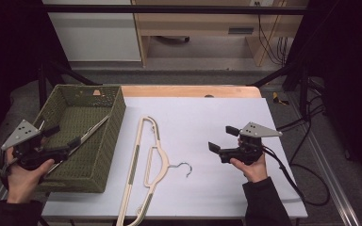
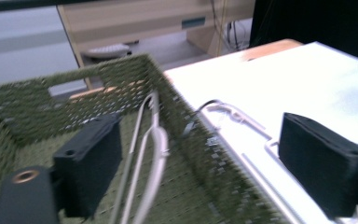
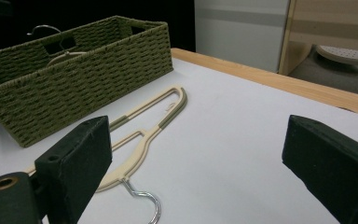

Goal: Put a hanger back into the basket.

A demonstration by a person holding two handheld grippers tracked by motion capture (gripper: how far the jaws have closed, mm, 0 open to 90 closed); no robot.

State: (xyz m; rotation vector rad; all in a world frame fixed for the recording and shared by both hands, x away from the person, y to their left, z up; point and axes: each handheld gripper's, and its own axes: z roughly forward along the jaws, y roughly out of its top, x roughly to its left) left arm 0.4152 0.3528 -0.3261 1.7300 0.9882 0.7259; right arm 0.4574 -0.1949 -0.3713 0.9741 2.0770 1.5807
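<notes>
A beige hanger (image 1: pixel 147 157) with a metal hook (image 1: pixel 185 168) lies flat on the white table between my two grippers. A second pale hanger (image 1: pixel 95 128) leans inside the green woven basket (image 1: pixel 119 117) at the left. My left gripper (image 1: pixel 62 136) is open over the basket's near end. In the left gripper view the leaning hanger (image 2: pixel 154 149) stands between the wide-apart jaws of that gripper (image 2: pixel 205 168), untouched. My right gripper (image 1: pixel 222 139) is open, right of the flat hanger. In the right gripper view it (image 3: pixel 200 168) faces that hanger (image 3: pixel 144 135) and the basket (image 3: pixel 74 79).
The white table top (image 1: pixel 217 113) ends in a wooden strip (image 1: pixel 188 91) at the back. Cables (image 1: pixel 306 160) trail off the right side to the floor. A wooden desk (image 1: pixel 202 23) stands beyond the table.
</notes>
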